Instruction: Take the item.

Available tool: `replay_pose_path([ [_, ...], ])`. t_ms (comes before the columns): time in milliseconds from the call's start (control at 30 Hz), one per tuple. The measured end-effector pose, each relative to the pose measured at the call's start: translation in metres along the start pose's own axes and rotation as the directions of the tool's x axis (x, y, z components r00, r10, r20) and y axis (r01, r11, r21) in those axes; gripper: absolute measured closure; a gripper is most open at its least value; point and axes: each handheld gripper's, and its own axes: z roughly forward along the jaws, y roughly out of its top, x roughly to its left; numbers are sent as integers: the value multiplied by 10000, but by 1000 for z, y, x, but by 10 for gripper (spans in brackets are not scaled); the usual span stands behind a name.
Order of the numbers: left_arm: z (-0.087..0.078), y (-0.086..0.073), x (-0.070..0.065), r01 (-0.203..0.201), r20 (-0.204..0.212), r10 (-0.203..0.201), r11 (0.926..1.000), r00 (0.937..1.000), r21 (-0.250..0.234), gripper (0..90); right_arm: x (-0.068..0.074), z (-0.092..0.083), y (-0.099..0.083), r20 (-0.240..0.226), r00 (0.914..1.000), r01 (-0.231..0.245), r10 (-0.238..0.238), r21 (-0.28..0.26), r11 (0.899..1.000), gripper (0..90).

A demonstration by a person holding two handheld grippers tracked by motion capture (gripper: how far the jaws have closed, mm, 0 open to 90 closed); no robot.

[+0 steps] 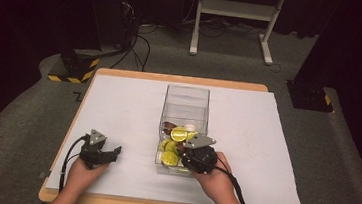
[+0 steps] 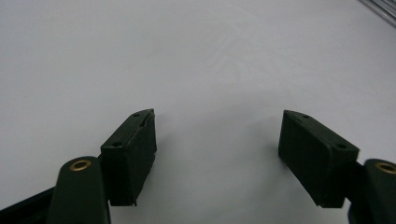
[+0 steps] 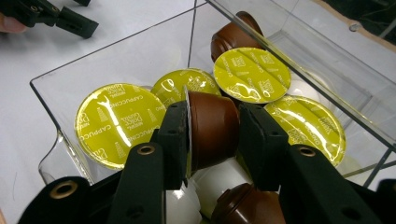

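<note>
Left tool (image 1: pixel 112 151) at the near left of the white tabletop (image 1: pixel 246 128), held in the left hand (image 1: pixel 81 173), low over the sheet and well apart from the box. In the left gripper view, jaws spread wide over bare white surface, nothing between the pads.

Toward the middle, a clear plastic box (image 1: pixel 186 100) standing upright on the tabletop, long side running away from the person. Far half bare; near half heaped with coffee capsules (image 1: pixel 176 145), yellow-green foil lids mixed with brown and white bodies.

At the box's near end, right tool (image 1: pixel 190 153) dipped in over the rim from the right hand (image 1: pixel 217 178), grey three-cornered plate on top. In the right gripper view, right tool (image 3: pixel 215 135) clamped on a brown capsule (image 3: pixel 212 128): one pad against the foil lid side, the other against the rounded brown body, capsule lying on its side between them, still inside the box among the rest. Just beside it, a yellow lid marked CAPPUCCINO (image 3: pixel 119 122) to the left, more yellow lids behind and to the right, white and brown capsules underneath. Left tool (image 3: pixel 60 18) at the top left corner of that view, outside the box wall.
</note>
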Motion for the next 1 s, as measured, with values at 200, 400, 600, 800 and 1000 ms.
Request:
replay_pose_path([
  [200, 0, 0, 0, -25, 1, 25, 10000, 10000, 18, 280, -1, 8, 3, -108, 9999, -25, 30, 445, 9990, 492],
  [400, 0, 0, 0, 39, 5, -39, 10000, 10000, -36, 280, -5, 14, 6, -522, 9975, -442, 482, 750, 9962, 536],
  [600, 0, 0, 0, -4, 6, 5, 10000, 10000, -17, 280, -5, 14, 6, -621, 9974, -327, 376, 781, 9964, 586],
  [800, 0, 0, 0, -10, 0, 10, 10000, 10000, 5, 280, -4, 4, 5, -516, 9982, -296, 303, 153, 9994, 633],
  [1000, 0, 0, 0, 17, 5, -17, 10000, 10000, -17, 280, -1, 2, 3, -386, 9990, -203, 202, 1, 9998, 636],
])
